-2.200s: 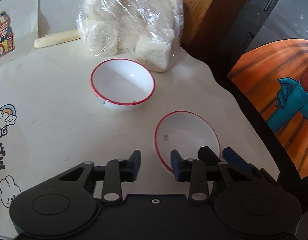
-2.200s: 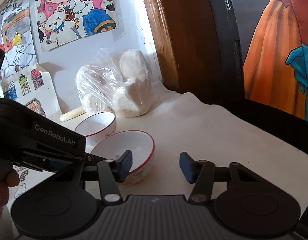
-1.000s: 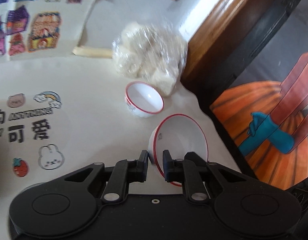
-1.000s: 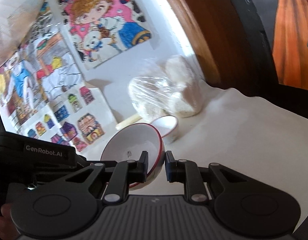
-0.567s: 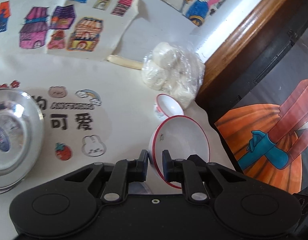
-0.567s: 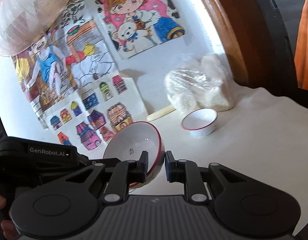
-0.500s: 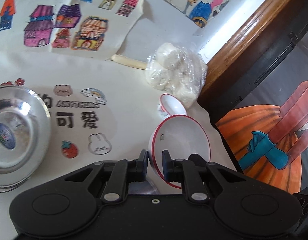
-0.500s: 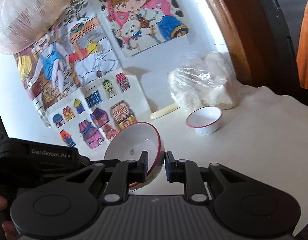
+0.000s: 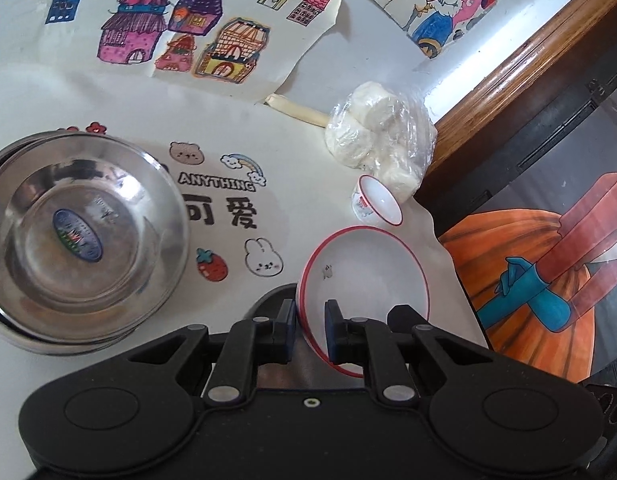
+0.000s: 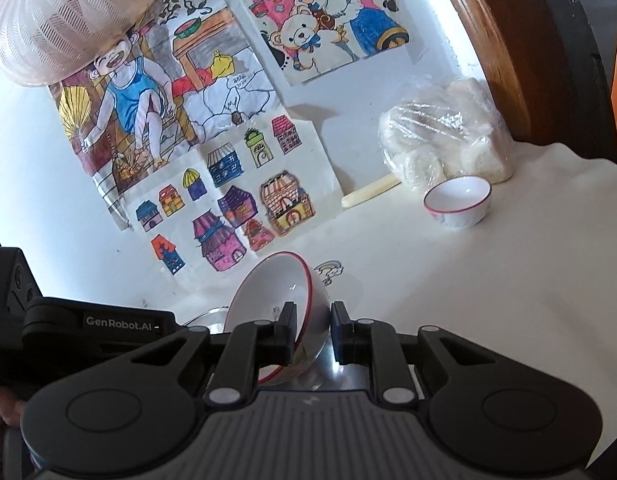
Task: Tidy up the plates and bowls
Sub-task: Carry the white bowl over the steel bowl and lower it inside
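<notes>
A white bowl with a red rim hangs tilted above the table, gripped from two sides. My left gripper is shut on its near rim. My right gripper is shut on the rim of the same bowl. In the right wrist view, the left gripper's black housing reaches in from the left. A smaller red-rimmed bowl stands upright on the table beside a bag of buns. A stack of steel bowls sits at the left. A shiny steel surface shows just under the held bowl.
The clear bag of white buns lies by the wooden frame at the table's right end. Children's drawings cover the wall behind. A cream stick lies by the wall. A hand holds the left gripper.
Both grippers closed on the larger bowl, lifted it and carried it left, away from the small bowl and the bag. The steel bowls came into the left wrist view.
</notes>
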Tool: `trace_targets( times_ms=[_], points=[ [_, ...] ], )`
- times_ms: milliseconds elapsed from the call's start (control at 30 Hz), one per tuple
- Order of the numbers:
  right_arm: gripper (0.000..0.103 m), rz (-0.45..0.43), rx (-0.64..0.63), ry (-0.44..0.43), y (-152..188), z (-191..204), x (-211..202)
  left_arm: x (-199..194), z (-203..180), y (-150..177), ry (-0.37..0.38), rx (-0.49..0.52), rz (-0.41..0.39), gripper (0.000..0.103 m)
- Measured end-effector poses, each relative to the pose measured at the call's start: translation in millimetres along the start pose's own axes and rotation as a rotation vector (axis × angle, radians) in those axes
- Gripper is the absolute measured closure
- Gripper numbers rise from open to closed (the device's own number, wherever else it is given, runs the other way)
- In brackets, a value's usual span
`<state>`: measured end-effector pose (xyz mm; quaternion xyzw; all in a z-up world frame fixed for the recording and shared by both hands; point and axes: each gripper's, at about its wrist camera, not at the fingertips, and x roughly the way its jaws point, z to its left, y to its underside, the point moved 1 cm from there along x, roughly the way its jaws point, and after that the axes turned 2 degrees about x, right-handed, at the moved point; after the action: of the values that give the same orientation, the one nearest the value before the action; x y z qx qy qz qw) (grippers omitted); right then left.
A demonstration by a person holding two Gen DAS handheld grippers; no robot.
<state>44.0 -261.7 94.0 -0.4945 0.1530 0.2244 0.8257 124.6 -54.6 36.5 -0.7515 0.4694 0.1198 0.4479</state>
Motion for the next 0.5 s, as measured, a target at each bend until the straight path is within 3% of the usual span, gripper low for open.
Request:
trace_targets(
  times_ms=[500],
  points=[
    [0.083, 0.079, 0.099, 0.033, 32.5, -1.5, -12.8, 0.0, 16.7, 14.1, 0.038, -0.036, 0.047, 0.088]
  ],
)
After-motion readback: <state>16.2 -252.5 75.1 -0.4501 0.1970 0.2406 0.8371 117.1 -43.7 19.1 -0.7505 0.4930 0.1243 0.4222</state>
